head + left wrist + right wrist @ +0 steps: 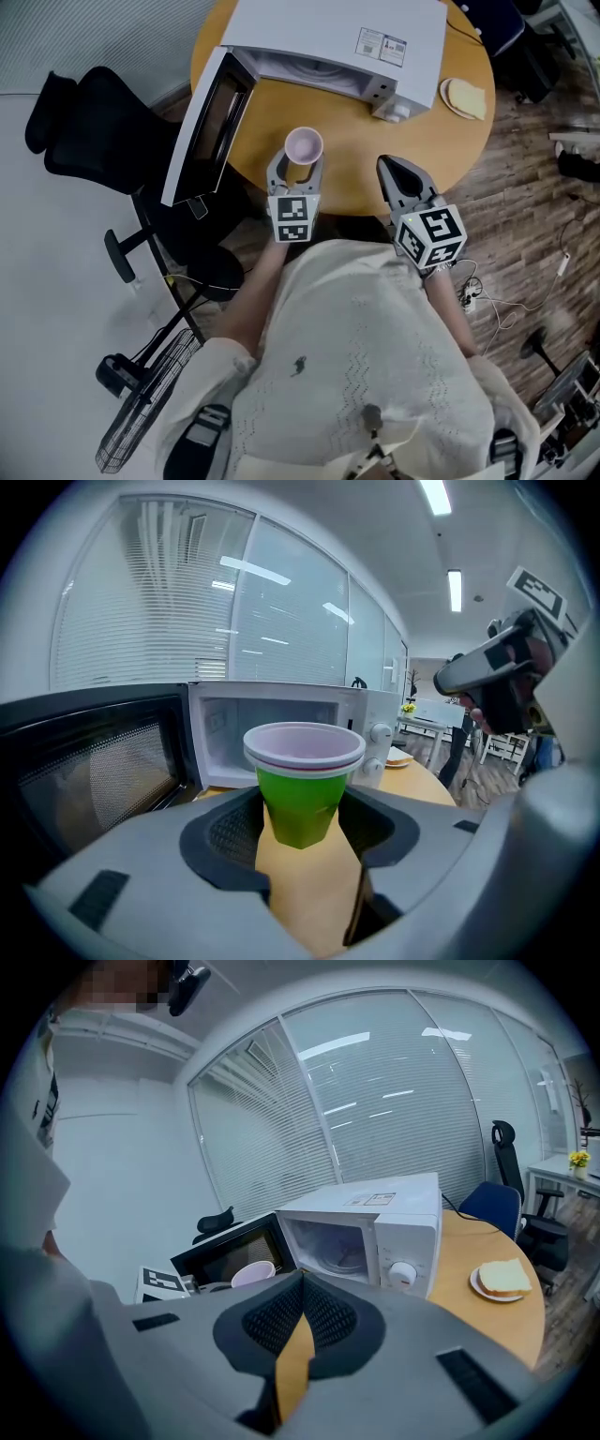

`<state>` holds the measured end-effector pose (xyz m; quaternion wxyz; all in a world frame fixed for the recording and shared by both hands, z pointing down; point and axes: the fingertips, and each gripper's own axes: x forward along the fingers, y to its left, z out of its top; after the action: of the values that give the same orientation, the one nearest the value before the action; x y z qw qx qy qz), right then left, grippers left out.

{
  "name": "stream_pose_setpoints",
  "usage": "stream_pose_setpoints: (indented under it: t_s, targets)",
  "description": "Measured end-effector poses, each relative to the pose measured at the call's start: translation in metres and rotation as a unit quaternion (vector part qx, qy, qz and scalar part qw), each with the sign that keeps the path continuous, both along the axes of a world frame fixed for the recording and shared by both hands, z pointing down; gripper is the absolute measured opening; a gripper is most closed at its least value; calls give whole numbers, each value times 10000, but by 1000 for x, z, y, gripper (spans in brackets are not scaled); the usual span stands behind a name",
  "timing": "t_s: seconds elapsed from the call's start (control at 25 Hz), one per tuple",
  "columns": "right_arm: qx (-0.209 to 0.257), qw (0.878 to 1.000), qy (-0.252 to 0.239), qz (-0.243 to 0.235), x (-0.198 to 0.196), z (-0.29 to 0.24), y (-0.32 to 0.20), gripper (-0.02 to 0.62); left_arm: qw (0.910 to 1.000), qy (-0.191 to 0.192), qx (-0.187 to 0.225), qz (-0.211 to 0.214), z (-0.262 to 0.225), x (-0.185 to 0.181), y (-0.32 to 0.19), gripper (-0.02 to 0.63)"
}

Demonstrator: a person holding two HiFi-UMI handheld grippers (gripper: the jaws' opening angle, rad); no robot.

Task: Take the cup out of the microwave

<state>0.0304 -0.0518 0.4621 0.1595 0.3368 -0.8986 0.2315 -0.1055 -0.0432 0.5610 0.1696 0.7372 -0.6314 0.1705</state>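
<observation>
Left gripper: clamped on cup, pads pressing both sides of the green wall below the rim. Right gripper: jaws together, nothing between, held beside the left one at the near edge of the table.

Table: round, wood-toned. Microwave: white, at the far side, cavity bare, door swung wide to the left. Plate with bread: right of the microwave, well apart from both grippers. Cup: already outside the cavity, in front of it, above the table near its front edge, base apparently off the surface.

Handling, as a judgement: light and, from the head view, seemingly empty. Thin wall, so easily dented by a hard squeeze. Smooth, yet wider toward the top, so unlikely to drop through a side grip. Rim doubled in look, perhaps two nested cups, not sure. Best hold: mid-wall under the rim, from opposite sides, as now, never by the rim alone.

Pointing: upright, mouth up, narrow base down, long axis vertical, no tilt to speak of. Worth keeping so while setting down on bare table.
</observation>
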Motion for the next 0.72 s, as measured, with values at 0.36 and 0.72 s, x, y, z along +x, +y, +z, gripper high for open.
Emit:
stream_pose_setpoints:
  t_s: [0.36, 0.72]
  targets:
    - [-22, 9996, 68, -257, 7, 6, 8, 8, 9997, 39, -54, -221, -9, 11, 23, 272]
    - [-10, 9991, 89, -406, 20, 10, 16, 8, 9990, 218, -13, -384, -18, 30, 39, 272]
